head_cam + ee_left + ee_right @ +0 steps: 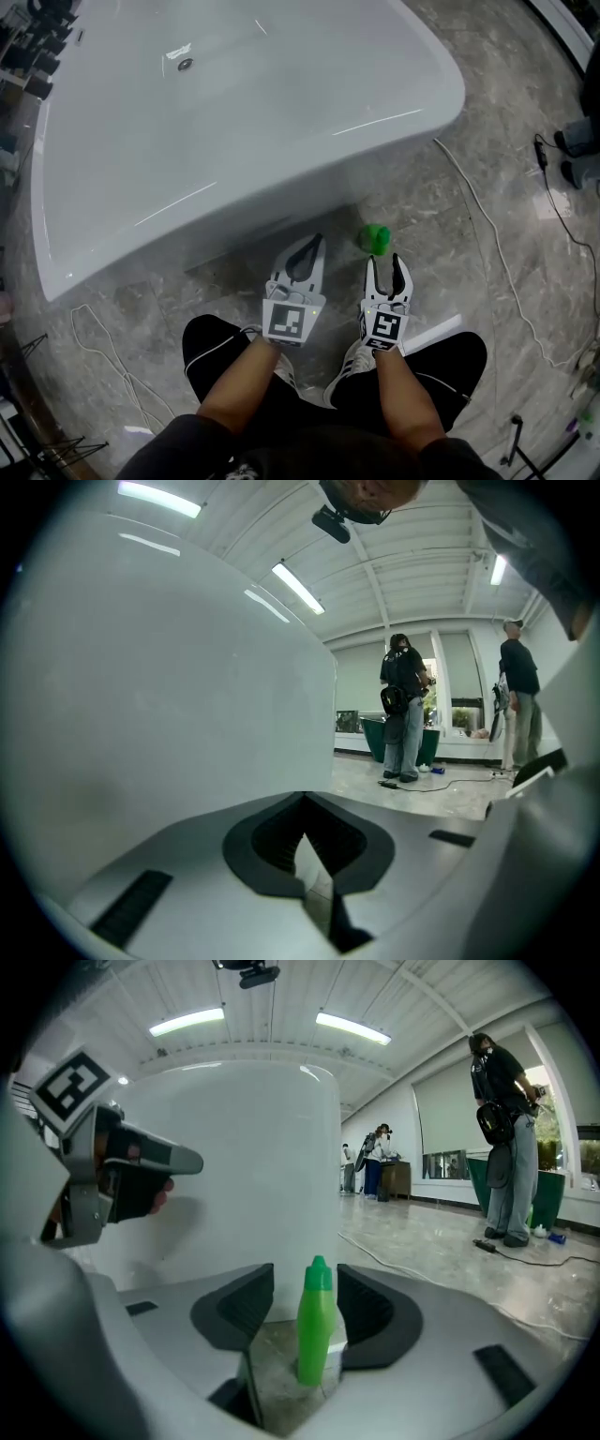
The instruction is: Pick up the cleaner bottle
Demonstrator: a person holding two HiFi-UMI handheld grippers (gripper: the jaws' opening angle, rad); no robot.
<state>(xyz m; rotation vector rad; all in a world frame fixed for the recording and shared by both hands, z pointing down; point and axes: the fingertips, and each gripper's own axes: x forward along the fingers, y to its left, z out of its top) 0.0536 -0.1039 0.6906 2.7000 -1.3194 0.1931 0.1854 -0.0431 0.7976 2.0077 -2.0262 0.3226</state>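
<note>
A small green cleaner bottle (375, 238) stands upright on the marble floor beside the white bathtub (234, 122). In the right gripper view the bottle (315, 1330) stands a little ahead, in line with the gap between the jaws, and neither pad touches it. My right gripper (385, 261) is open, its tips just short of the bottle. To the left, my left gripper (317, 242) is shut with nothing in it, pointing at the tub wall (169, 696). The left gripper's body (103, 1176) shows at the left of the right gripper view.
A white cable (487, 234) runs over the floor to the right of the bottle, and another (103, 347) loops at the left. My shoes (352, 361) and knees are right behind the grippers. Two people (405, 710) stand farther off across the room.
</note>
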